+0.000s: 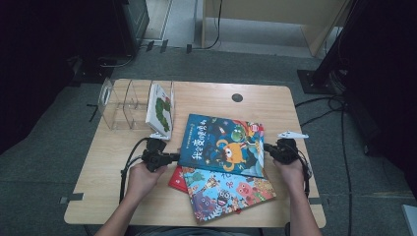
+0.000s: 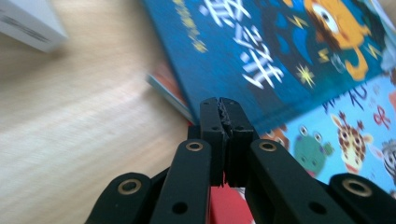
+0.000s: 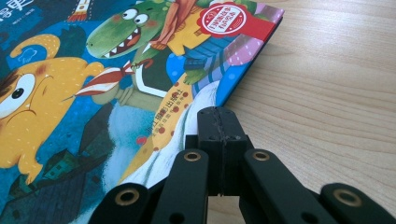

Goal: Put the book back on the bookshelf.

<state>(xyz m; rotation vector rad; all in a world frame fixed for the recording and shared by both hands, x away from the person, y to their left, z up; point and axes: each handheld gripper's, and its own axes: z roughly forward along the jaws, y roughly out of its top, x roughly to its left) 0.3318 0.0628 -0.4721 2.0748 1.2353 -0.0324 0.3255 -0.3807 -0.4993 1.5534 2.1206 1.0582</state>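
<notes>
Blue picture book (image 1: 222, 144) lies on top of a small pile near the middle of the counter (image 1: 98, 167), over a pale animal book (image 1: 228, 191) and a red book (image 1: 176, 181). From the high view we hold the left gripper (image 1: 173, 156) at its left edge and the right gripper (image 1: 268, 147) at its right edge, one on each side. A clear rack (image 1: 123, 105) stands at the far left with a white book (image 1: 161, 110) upright in it. We judge the step to be squaring or lifting the top book, probably for the rack; next we would need to part the fingers and take an edge.

In the left gripper view, our fingers (image 2: 211, 122) are pressed fully together, holding nothing, tips at the blue book's (image 2: 261, 56) near edge.

In the right gripper view, our fingers (image 3: 232, 128) are likewise fully together and empty, the tips at the cover's (image 3: 93, 93) edge; whether they touch it we cannot tell.
</notes>
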